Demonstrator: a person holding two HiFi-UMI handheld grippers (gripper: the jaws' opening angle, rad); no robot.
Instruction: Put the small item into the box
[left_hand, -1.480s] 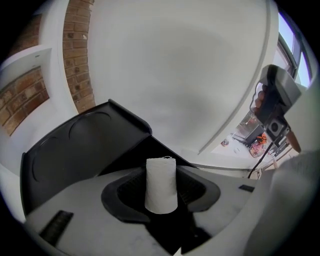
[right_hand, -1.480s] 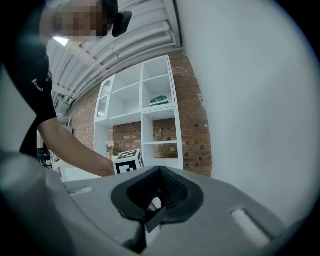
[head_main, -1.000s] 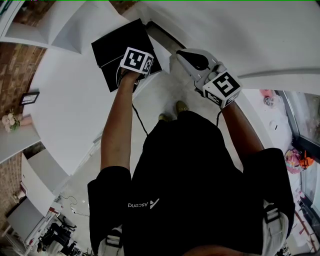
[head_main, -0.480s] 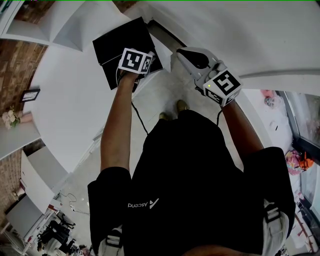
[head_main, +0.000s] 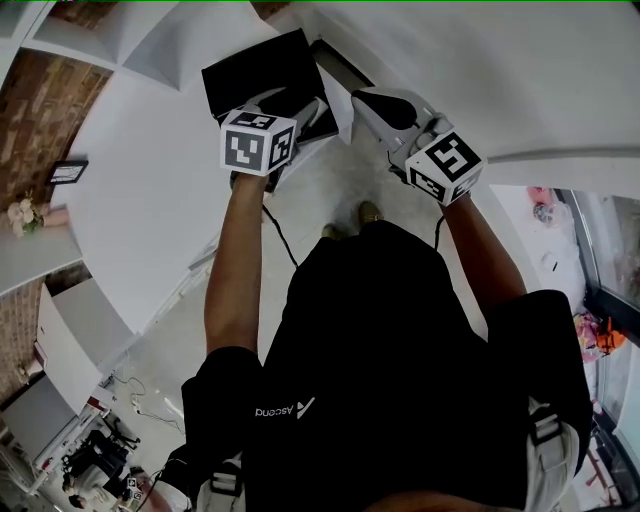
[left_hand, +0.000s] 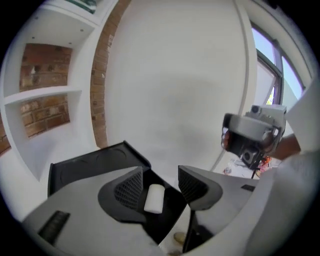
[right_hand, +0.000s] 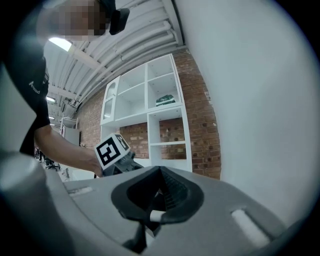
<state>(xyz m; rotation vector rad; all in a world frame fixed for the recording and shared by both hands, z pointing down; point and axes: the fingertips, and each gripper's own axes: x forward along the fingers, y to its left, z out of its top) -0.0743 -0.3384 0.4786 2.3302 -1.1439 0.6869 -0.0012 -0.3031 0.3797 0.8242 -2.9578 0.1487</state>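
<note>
Left gripper view: the left gripper (left_hand: 161, 183) has just opened its jaws and grips nothing, the small white roll (left_hand: 154, 198) lies below in the black box (left_hand: 87, 162), so a straight lift clear of the walls seems best; the right gripper (right_hand: 159, 200) is closed.

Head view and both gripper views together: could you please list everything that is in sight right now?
box: one, black, lid open, on the table
roll: one, white, lying inside the box
table: one, white, under the box
shelves: one unit, white with brick behind, by the wall
picture frame: one, dark, on a ledge at the left
flowers: one bunch, pale, near the frame
left gripper: one, grey, above the box; fingers have just been opening, apart, nothing gripped
right gripper: one, grey, right of the box; fingers together
person: one, black shirt, arms stretched forward
</note>
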